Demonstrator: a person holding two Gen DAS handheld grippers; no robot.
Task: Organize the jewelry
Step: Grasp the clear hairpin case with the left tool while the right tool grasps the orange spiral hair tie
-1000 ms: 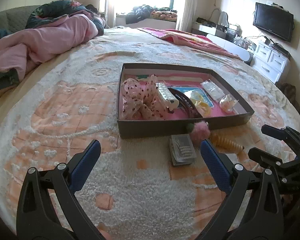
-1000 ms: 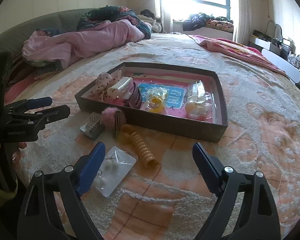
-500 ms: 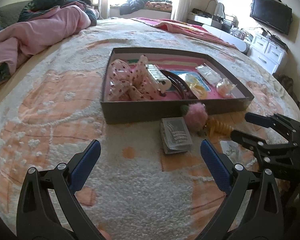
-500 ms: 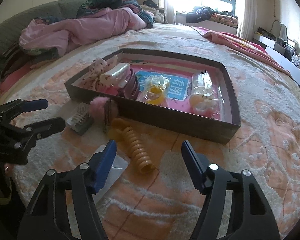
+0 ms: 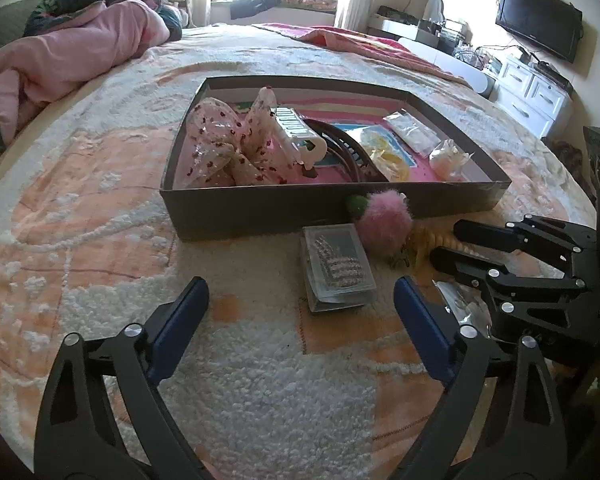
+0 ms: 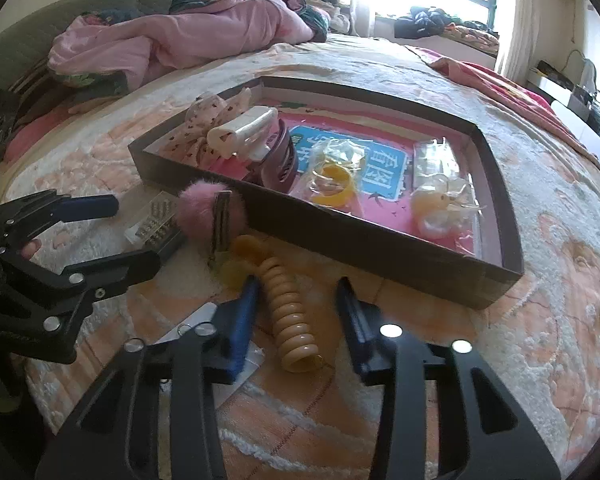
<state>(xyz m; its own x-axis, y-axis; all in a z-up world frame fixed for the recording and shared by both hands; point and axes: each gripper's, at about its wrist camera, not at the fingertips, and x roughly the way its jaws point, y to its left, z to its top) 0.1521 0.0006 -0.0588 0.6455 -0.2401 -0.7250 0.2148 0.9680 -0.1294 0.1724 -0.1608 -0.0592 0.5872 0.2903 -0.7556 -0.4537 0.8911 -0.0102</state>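
A shallow dark box (image 5: 284, 208) (image 6: 364, 236) on the bed holds a spotted bow, a white claw clip, a dark comb and bagged pieces. In front of it lie a clear case of rhinestone clips (image 5: 336, 268) (image 6: 152, 220), a pink pom-pom clip (image 5: 384, 220) (image 6: 212, 208), a yellow spiral hair tie (image 6: 288, 312) and a clear bag of earrings (image 5: 464, 304). My left gripper (image 5: 300, 320) is open, just short of the clear case. My right gripper (image 6: 296, 312) is open, its fingers either side of the spiral tie.
The bed has a nubbly peach and white cover. A pink quilt (image 5: 60, 56) is heaped at the far left. A red blanket (image 5: 364, 44) lies at the far end. A white dresser and TV (image 5: 536, 32) stand to the right.
Both grippers have moved forward and down toward the items in front of the box. The right gripper's fingers have narrowed around the spiral tie.
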